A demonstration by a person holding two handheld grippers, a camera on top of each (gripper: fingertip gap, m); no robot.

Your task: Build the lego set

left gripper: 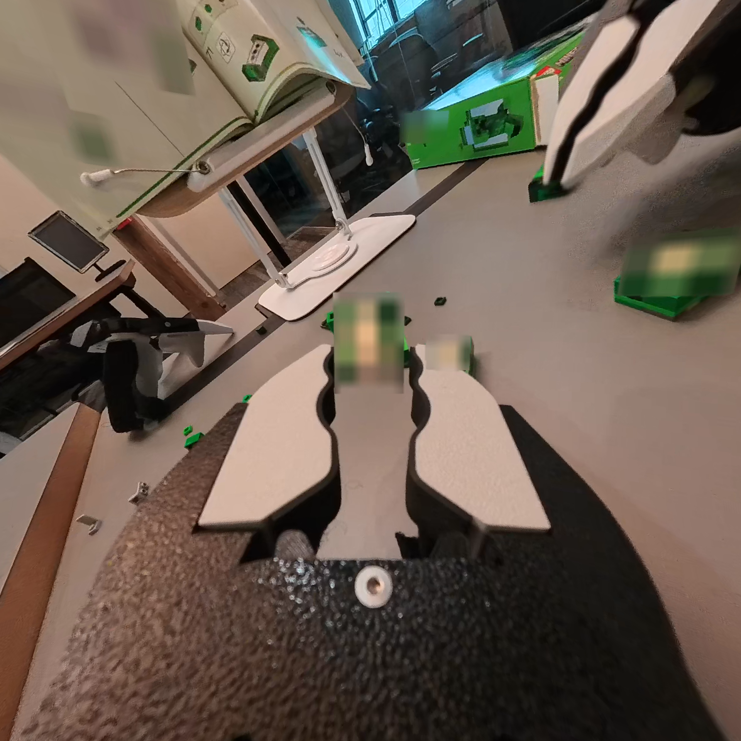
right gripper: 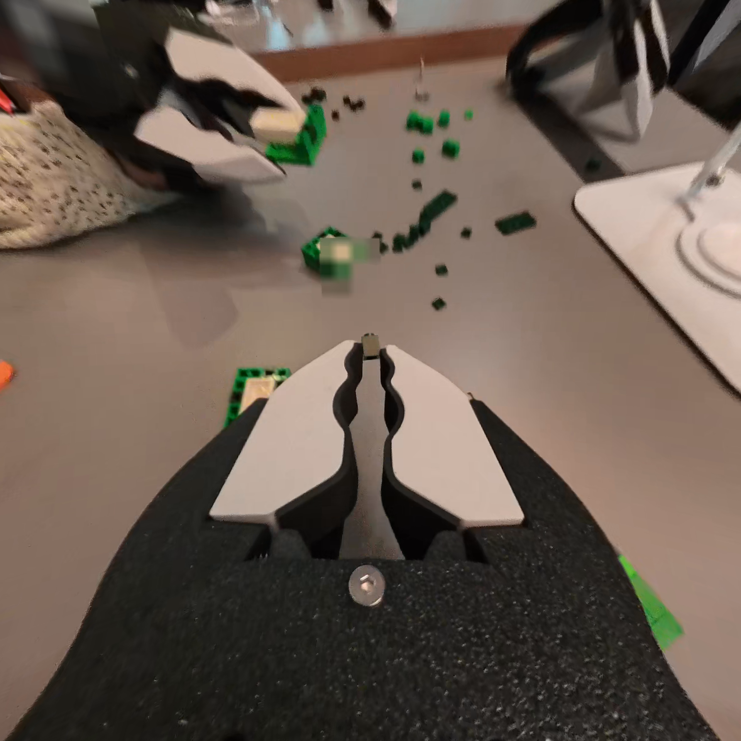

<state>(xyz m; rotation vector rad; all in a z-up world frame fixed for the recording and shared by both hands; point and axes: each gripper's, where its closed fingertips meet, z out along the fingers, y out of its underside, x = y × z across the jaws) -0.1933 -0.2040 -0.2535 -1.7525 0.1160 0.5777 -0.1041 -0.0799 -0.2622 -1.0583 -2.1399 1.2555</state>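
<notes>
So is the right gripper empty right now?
No, in the right wrist view the right gripper pinches a small grey piece between its fingertips, held above the table.

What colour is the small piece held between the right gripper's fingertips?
The small piece in the right gripper looks grey-tan, best seen in the right wrist view.

My left gripper (left gripper: 371,363) and right gripper (right gripper: 371,353) match: white fingers with wavy black inner pads, grainy black bodies, one silver screw (right gripper: 366,590) centred below.
</notes>
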